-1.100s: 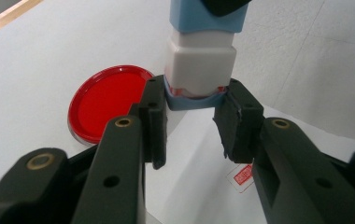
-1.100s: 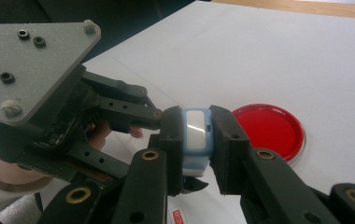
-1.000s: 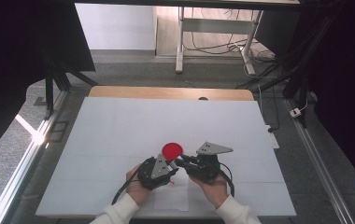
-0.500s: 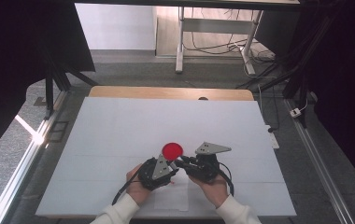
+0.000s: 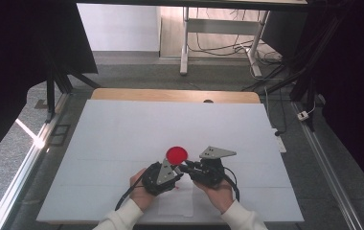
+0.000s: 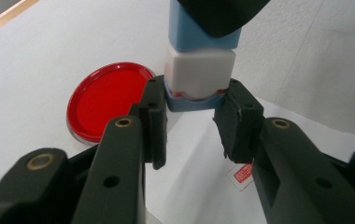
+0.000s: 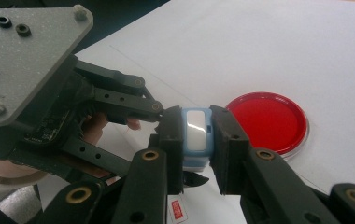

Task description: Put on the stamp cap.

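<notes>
Both claws grip one blue-and-white stamp (image 7: pixel 195 135) just beside the red ink pad (image 5: pixel 176 154): the right claw (image 7: pixel 195 140) clamps its body, the left claw (image 6: pixel 195 100) its blue base cap. A red imprint (image 6: pixel 244 172) already marks the paper (image 6: pixel 199 186); the cap probably remains to be seated.

Two forearms in white sleeves, coming in from the near edge in the high view, hands close together, each wrapped round the body of its claw. Left claw (image 5: pixel 179 173) angled toward the right hand, grey three-cornered plate on top, black jaws drawn in and clamped, pads (image 6: pixel 156 122) pressing from both sides in the left gripper view. Right claw (image 5: pixel 184 167) pointing toward the left hand, its own plate raised above it, jaws likewise closed in a grip, fingertips (image 7: pixel 228 142) squeezing from either side in the right gripper view.
</notes>
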Tool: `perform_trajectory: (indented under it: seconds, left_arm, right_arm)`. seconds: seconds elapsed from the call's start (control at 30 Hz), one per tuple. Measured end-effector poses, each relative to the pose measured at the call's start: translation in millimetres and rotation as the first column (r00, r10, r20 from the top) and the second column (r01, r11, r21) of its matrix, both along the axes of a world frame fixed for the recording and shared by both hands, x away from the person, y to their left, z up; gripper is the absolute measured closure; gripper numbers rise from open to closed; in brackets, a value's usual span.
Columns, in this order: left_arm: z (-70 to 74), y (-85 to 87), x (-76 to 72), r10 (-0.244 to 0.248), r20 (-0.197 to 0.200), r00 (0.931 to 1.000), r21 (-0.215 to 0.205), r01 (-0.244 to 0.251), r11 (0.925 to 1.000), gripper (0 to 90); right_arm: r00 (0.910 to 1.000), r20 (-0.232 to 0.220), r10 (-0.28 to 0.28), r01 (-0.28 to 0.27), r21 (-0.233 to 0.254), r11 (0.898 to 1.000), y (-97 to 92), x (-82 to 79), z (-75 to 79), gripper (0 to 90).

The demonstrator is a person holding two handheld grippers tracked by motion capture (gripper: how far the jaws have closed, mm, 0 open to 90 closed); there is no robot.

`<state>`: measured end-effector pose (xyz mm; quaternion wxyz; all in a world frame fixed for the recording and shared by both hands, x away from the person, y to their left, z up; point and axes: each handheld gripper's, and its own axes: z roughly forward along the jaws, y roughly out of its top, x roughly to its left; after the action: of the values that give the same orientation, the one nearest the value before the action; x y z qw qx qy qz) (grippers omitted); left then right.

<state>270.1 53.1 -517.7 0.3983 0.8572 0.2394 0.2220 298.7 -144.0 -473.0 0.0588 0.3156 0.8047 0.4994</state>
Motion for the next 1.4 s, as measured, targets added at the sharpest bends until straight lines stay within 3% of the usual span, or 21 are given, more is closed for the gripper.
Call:
perform_trajectory:
  seconds: [0.37, 0.8, 1.07, 1.23, 1.4]
  left_arm:
    - [0.9, 0.3, -1.1, 0.004, 0.018, 0.9998, -0.007, -0.004, 1.0000, 64.8]
    - [-1.3, 2.4, 3.0, -0.002, -0.020, 0.9998, -0.015, 0.002, 0.9999, 63.0]
    - [-0.3, 7.4, 3.6, 0.016, -0.035, 0.9993, -0.047, -0.018, 0.9987, 53.6]
    - [0.3, 12.4, 3.4, 0.024, -0.072, 0.9971, -0.066, -0.029, 0.9974, 43.8]
    - [4.0, 18.6, 0.7, 0.020, -0.083, 0.9964, -0.088, -0.027, 0.9957, 38.5]
  right_arm:
    - [1.0000, -0.001, -0.001, 0.001, 0.011, 1.000, -0.4, -0.1, -0.7, 75.3]
    - [0.9998, 0.017, 0.004, -0.004, 0.009, 1.000, -1.6, 0.5, -0.4, 75.3]
    - [0.9994, 0.031, 0.015, -0.015, 0.011, 1.000, -1.8, 0.1, -0.1, 75.2]
    - [0.9988, 0.048, 0.010, -0.011, 0.023, 1.000, -5.8, 0.7, 2.0, 75.2]
    - [0.9973, 0.073, 0.006, -0.007, 0.014, 1.000, -10.4, 2.5, 4.4, 75.1]
